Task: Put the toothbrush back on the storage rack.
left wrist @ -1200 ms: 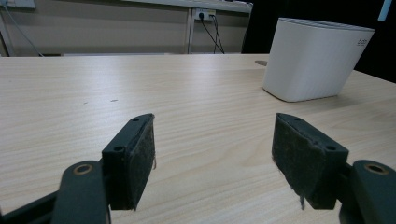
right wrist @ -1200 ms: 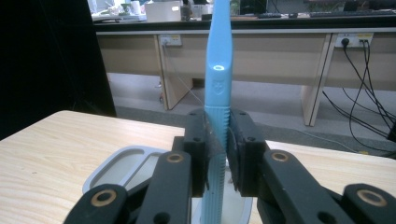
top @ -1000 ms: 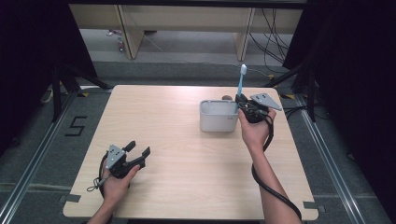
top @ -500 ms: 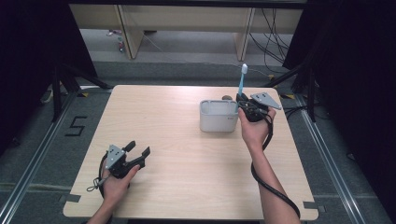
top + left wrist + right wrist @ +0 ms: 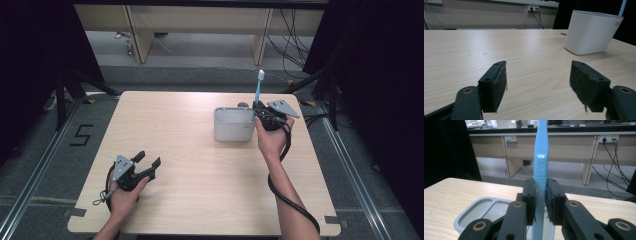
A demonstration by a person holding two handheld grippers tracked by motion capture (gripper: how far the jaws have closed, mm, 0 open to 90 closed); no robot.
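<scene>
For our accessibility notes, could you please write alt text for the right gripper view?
The right tool clamps an upright light-blue toothbrush above a white divided holder on a wooden table.

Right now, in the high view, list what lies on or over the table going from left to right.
left gripper, jaws open, low over the near left of the table → white holder → light blue toothbrush, upright → right gripper, shut on the toothbrush at the holder's right end.
</scene>
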